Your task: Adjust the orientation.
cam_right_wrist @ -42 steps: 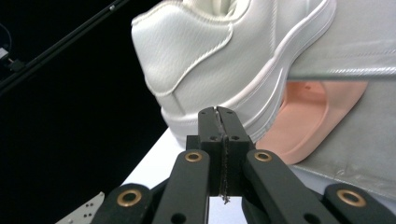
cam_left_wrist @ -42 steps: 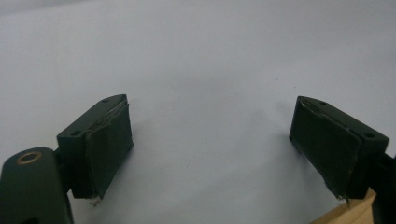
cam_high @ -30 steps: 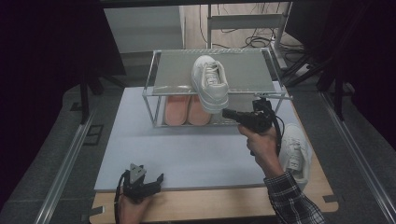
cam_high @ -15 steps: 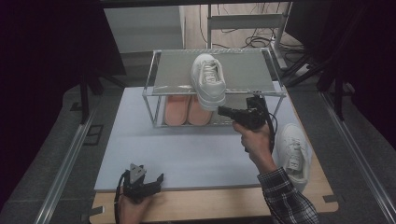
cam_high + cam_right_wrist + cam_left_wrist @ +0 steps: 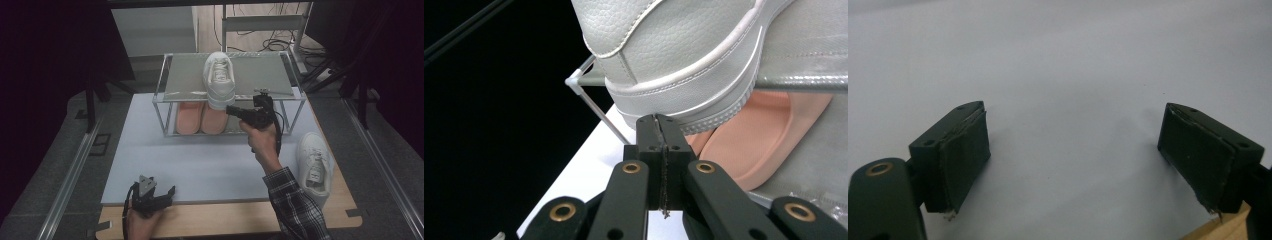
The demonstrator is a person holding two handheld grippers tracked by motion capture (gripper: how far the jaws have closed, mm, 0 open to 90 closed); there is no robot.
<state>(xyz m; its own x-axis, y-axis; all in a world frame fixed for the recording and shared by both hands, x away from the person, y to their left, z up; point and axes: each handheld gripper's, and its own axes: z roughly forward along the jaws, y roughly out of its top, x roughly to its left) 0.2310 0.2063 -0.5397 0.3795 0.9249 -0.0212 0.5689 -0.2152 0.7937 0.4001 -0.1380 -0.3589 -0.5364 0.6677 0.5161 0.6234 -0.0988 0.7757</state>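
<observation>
Sneaker [image 5: 219, 80] lengthwise, heel toward tool [image 5: 231, 110]

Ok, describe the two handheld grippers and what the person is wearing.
Both grippers are black. The left gripper carries a grey three-cornered plate and a trailing black cable; its jaws end in worn dark pads. The right gripper shows brass-coloured pivots. The right sleeve is dark plaid.

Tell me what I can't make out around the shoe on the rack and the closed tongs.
- High view: the heel of the white sneaker overhangs the rack; whether the right tongs touch it is too small to tell.
- Right tongs view: the sneaker's front is cut off by the top edge.
- High view: the rack hides the pink slippers' far ends.
</observation>
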